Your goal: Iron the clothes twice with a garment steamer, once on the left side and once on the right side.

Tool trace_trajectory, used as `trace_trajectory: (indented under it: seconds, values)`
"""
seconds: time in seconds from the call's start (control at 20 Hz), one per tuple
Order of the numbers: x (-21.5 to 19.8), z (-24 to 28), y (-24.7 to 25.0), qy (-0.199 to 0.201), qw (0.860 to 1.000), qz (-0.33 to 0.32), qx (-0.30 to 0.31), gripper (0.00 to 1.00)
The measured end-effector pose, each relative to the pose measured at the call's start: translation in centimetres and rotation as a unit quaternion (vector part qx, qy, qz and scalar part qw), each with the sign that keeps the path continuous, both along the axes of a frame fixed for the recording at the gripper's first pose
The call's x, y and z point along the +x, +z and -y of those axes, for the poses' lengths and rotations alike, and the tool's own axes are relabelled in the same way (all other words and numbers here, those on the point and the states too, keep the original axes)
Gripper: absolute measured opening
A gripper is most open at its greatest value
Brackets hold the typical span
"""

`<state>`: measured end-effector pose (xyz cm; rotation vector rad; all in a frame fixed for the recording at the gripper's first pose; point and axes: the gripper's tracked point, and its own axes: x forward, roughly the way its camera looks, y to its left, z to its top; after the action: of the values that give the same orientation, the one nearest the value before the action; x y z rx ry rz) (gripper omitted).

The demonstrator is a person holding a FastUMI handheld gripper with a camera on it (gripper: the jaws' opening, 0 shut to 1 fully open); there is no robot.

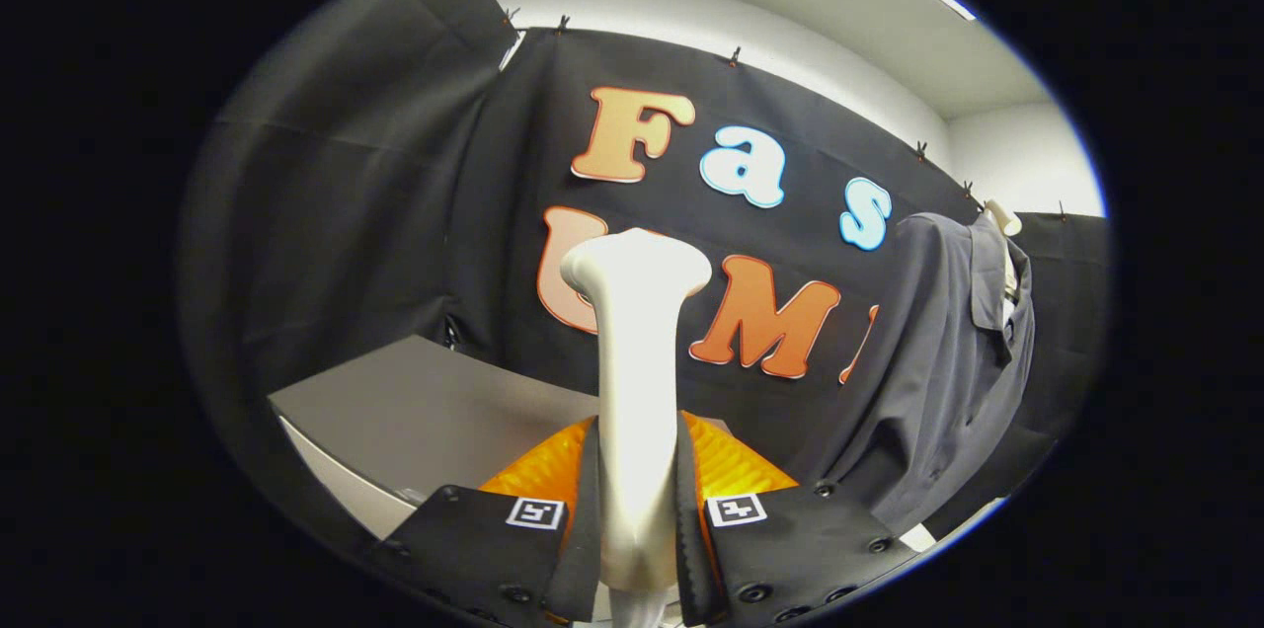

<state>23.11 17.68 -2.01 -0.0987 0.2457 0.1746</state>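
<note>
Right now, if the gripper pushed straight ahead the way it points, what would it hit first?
Probably the black cloth wall. The gripper is shut on the steamer, whose head leads; the grey shirt hangs off to the side. Depth is unclear.

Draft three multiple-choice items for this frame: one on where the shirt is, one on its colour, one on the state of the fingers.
1. Where is the shirt relative to the garment steamer?
A. Hanging beyond and to the right of it
B. Folded on the table
C. Draped over the steamer head

2. What colour is the shirt?
A. White
B. Dark grey
C. Red

3. What are the fingers doing?
A. Spread wide with nothing between them
B. Closed on the steamer's handle
C. Pinching the shirt collar

Answers:
1 A: the shirt hangs against the booth wall, right of the upright steamer, apart from it.
2 B: its fabric reads dark grey, collar included.
3 B: the gripper has both fingers pressed on the pale handle, one on each side.
</note>
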Motion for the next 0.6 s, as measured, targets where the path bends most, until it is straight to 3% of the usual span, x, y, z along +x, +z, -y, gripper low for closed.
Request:
trace_trajectory:
  seconds: [0.4,0.6]
  values:
    - [-7.0,7.5,4.7,0.005,0.996,0.081,0.039,0.39]
    - [-8.8,13.2,4.0,-0.02,0.995,0.086,0.05,0.39]
